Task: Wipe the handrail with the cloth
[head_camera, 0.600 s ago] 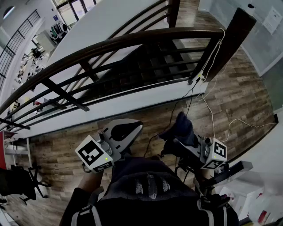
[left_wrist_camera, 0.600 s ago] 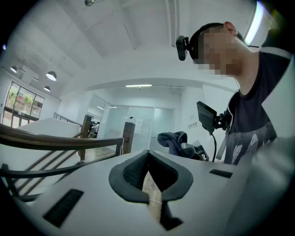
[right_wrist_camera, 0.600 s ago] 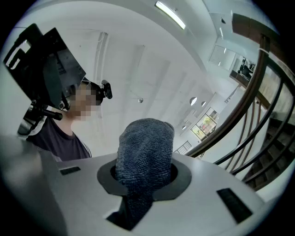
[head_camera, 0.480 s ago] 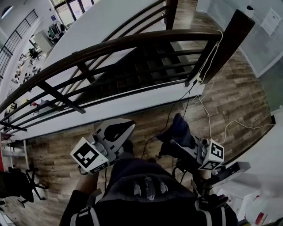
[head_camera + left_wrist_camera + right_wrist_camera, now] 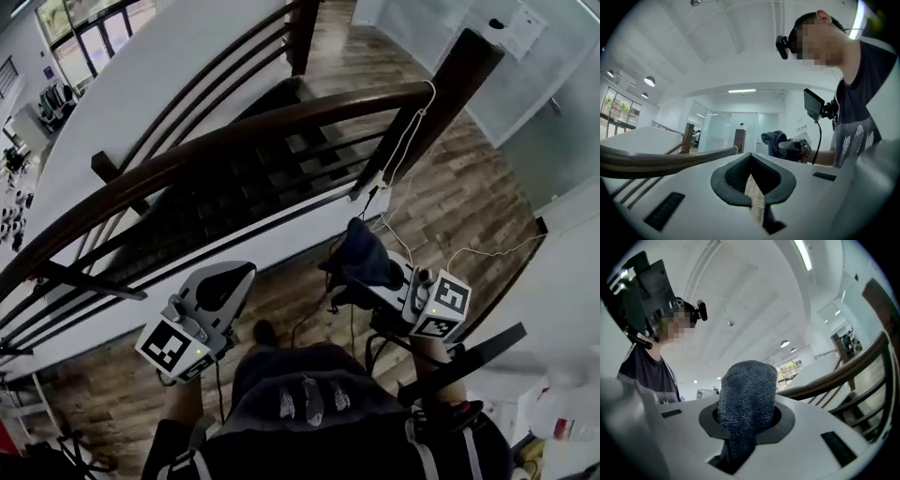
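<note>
**Change from the earlier frames.** The handrail (image 5: 234, 141) lay lower and nearer in the head view than half a second before. The right gripper (image 5: 364, 279) had been carried up and a little leftward toward it. The left gripper (image 5: 228, 284) had shifted only slightly.

**Grippers.** The right jaws were closed on a bunched dark blue-grey cloth (image 5: 361, 251), which stood up out of them (plainest in the right gripper view, where the cloth (image 5: 747, 390) filled the right gripper (image 5: 747, 422) mouth). The cloth was below and short of the handrail, not touching it. The left gripper (image 5: 752, 180) held nothing; its jaws were together, leaving only a thin slit through which floor showed.

**Edges and room.** The rail's top curved free of obstruction from lower left to the dark newel post (image 5: 459, 75) at its right end, with open air above it. Balusters (image 5: 384, 150) and a stairwell (image 5: 253, 187) lay beyond.

**Surroundings.** A white cable (image 5: 412, 117) hung from the rail's right end and trailed over the wood floor (image 5: 469, 187). A black cable (image 5: 319, 305) ran between the grippers, near the person's shoe (image 5: 264, 331). In both gripper views the handrail (image 5: 670, 159) (image 5: 843, 369) ran well clear of the jaws.
</note>
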Demonstrator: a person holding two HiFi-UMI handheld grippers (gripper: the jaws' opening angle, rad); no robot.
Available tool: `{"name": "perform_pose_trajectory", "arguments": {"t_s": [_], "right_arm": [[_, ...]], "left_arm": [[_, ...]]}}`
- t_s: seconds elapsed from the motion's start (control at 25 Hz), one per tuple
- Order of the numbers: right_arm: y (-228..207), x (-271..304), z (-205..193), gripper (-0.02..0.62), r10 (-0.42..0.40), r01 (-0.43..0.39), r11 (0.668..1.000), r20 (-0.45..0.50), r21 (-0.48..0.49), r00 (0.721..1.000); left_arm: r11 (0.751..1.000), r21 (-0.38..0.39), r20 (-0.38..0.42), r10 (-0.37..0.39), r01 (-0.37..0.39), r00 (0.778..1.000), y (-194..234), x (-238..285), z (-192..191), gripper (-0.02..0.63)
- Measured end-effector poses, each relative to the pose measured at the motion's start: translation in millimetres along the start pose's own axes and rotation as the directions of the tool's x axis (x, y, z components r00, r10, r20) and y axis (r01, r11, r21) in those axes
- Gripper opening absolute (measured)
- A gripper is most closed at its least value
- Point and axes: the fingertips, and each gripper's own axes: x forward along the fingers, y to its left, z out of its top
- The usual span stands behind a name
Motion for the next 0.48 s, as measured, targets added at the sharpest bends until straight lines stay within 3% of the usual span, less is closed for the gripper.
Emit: {"name": "perform_pose_trajectory", "arguments": {"t_s": [0.08,0.16,0.24,0.32,0.4,0.48], "right_arm": [[-54.8,11.2,14.5,0.067,-0.139,0.135,0.988,-0.051,-0.082,0.989],[-118.0,7.3,36.0,0.067,-0.311,0.291,0.94,-0.097,-0.177,0.946],[-194.8,-19.7,62.6,0.067,-0.496,0.455,0.851,-0.116,-0.263,0.861],[-276.7,-46.6,94.8,0.067,-0.631,0.581,0.76,-0.112,-0.292,0.768],[-355.1,-60.0,131.3,0.067,-0.71,0.641,0.681,-0.104,-0.354,0.696],[-434.5,-75.9,155.9,0.067,-0.789,0.681,0.582,-0.107,-0.444,0.605]], "left_arm": [[1.0,0.004,-0.014,-0.016,0.017,1.0,23.5,-2.0,0.7,0.006],[1.0,-0.004,-0.02,-0.028,0.028,0.999,35.7,-3.1,-1.2,0.006],[0.999,-0.026,-0.035,-0.031,0.03,0.999,42.1,8.2,-9.4,0.006],[0.999,-0.047,-0.066,-0.014,0.011,0.998,51.8,29.0,-18.3,0.006],[0.998,-0.062,-0.09,0.028,-0.033,0.996,63.8,56.6,-24.6,0.006],[0.992,-0.077,-0.111,0.092,-0.101,0.99,71.7,85.0,-32.4,0.006]]}}
